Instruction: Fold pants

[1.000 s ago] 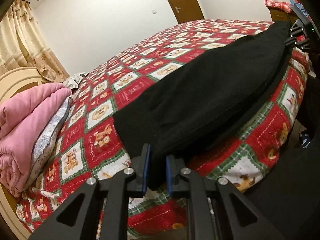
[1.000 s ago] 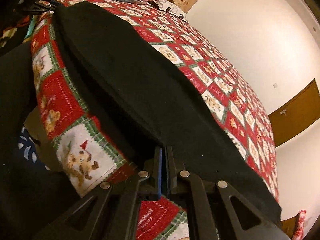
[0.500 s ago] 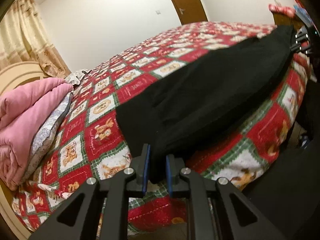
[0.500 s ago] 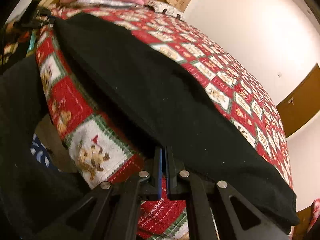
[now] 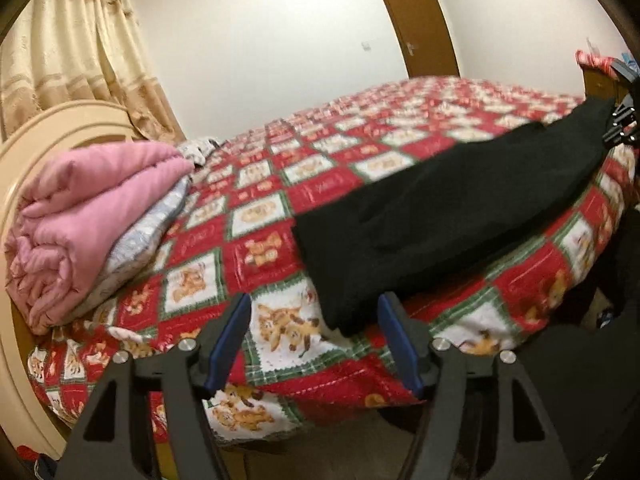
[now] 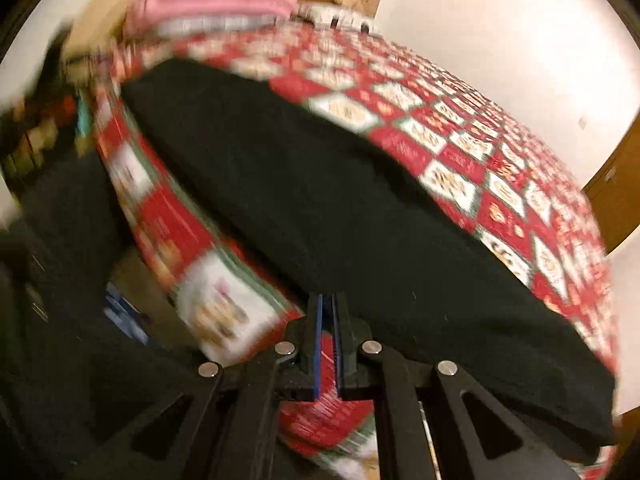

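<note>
Black pants [image 5: 448, 208] lie folded lengthwise in a long strip along the near edge of the bed. In the left wrist view my left gripper [image 5: 316, 340] is open; the near corner of the pants hangs between its blue pads [image 5: 228, 340] without touching them. In the right wrist view the pants [image 6: 320, 200] stretch away from my right gripper [image 6: 327, 344], whose jaws are pressed nearly together at the pants' near edge; the blur hides whether cloth is between them. The right gripper also shows at the far end of the pants in the left wrist view [image 5: 622, 124].
The bed has a red, green and white teddy-bear quilt [image 5: 256, 216]. A folded pink blanket on a pale pillow [image 5: 96, 216] lies by the cream headboard [image 5: 24, 168]. Beige curtains [image 5: 68, 52] hang behind. A brown door [image 5: 416, 20] is at the far wall.
My left gripper has opened and let go of the pants' corner, drawing back from the bed. The right wrist view has swung and is blurred; the right jaws stay together.
</note>
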The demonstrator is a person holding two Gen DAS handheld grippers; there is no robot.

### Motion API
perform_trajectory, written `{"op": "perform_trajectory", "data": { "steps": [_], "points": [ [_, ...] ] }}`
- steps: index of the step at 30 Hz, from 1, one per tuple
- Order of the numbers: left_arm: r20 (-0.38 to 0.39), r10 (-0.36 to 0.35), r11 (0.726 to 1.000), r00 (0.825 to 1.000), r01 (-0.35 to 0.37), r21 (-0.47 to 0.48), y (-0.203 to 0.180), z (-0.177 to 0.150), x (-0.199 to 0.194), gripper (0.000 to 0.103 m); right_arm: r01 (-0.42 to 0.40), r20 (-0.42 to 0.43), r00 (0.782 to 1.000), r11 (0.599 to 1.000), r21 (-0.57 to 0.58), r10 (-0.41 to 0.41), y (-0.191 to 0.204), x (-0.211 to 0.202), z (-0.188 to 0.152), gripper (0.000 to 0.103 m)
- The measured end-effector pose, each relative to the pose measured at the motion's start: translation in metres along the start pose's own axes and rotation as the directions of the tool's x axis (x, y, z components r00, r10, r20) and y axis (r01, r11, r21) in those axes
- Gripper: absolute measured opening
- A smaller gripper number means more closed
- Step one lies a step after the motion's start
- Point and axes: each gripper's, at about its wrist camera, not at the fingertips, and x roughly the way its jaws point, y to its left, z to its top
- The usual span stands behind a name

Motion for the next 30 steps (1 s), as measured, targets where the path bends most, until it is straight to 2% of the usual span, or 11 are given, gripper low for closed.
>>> {"op": "perform_trajectory", "data": {
  "steps": [2,4,8,12,15,19,22,24,26,27,30],
  "points": [
    [0.027,-0.007,1.0,1.0,0.007,0.015,-0.015,0.011,-0.003,0.072,-0.058,0.057,0.997,0.997,0.05,0.055,-0.001,-0.003,0.022,0.005],
    [0.04,-0.06,0.998,0.997,0.06,0.014,-0.034,0.026,0.001,0.072,-0.117,0.096,0.99,0.987,0.109,0.106,-0.002,0.006,0.051,0.005],
    [0.044,-0.107,0.994,0.993,0.107,-0.003,-0.073,0.053,0.025,0.072,-0.167,0.1,0.984,0.962,0.216,0.148,0.001,0.045,0.11,0.005],
    [0.028,-0.156,0.987,0.987,0.157,-0.043,-0.106,0.073,0.054,0.072,-0.238,0.067,0.971,0.912,0.333,0.229,-0.004,0.101,0.156,0.005],
    [-0.004,-0.2,0.978,0.98,0.2,-0.053,-0.124,0.079,0.067,0.072,-0.28,0.04,0.957,0.883,0.376,0.286,-0.003,0.132,0.175,0.005],
    [-0.04,-0.221,0.975,0.974,0.22,-0.03,-0.139,0.077,0.075,0.072,-0.347,0.023,0.924,0.809,0.474,0.382,-0.008,0.17,0.193,0.005],
    [-0.068,-0.255,0.966,0.965,0.251,-0.059,-0.142,0.068,0.081,0.073,-0.378,0.014,0.899,0.757,0.533,0.439,-0.011,0.192,0.199,0.007],
    [-0.058,-0.268,0.961,0.962,0.262,-0.086,-0.139,0.066,0.081,0.073,-0.383,0.002,0.888,0.736,0.558,0.46,-0.011,0.202,0.202,0.019],
    [-0.056,-0.276,0.958,0.96,0.27,-0.096,-0.138,0.066,0.081,0.074,-0.395,-0.01,0.872,0.716,0.576,0.489,-0.01,0.211,0.202,0.048],
    [-0.054,-0.278,0.957,0.959,0.272,-0.099,-0.139,0.066,0.081,0.074,-0.395,-0.02,0.867,0.71,0.583,0.498,-0.009,0.214,0.203,0.051],
    [-0.047,-0.28,0.956,0.959,0.274,-0.102,-0.138,0.065,0.081,0.074,-0.372,-0.047,0.876,0.735,0.567,0.48,-0.004,0.218,0.206,0.051]
  ]
}}
